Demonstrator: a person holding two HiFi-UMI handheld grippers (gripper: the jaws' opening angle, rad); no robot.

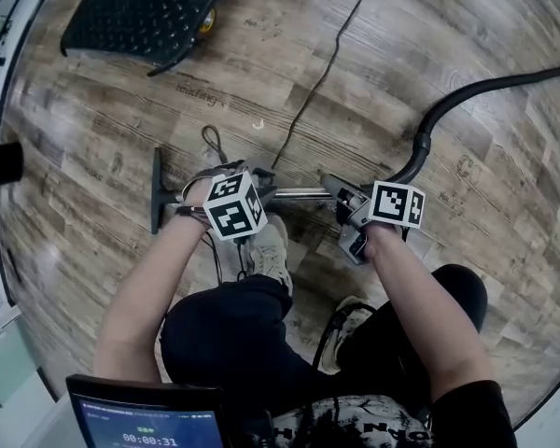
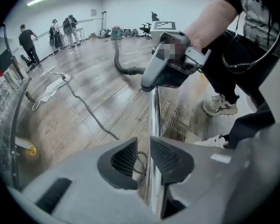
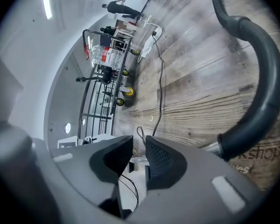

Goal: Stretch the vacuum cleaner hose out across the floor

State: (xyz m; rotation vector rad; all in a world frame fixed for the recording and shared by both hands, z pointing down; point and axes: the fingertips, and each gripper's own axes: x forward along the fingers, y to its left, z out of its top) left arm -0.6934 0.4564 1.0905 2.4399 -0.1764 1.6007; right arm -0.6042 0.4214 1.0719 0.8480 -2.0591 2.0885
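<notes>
Both tongs clench the vacuum cleaner's chrome wand, which lies across the centre of the head view. The left tongs clamp it toward the floor nozzle at frame left, and the right tongs grip it near the end where the black vacuum cleaner hose joins. The hose curls up from that joint and runs off the upper right edge over the wood-pattern floor. A thin power cable trails toward the top of the frame
</notes>
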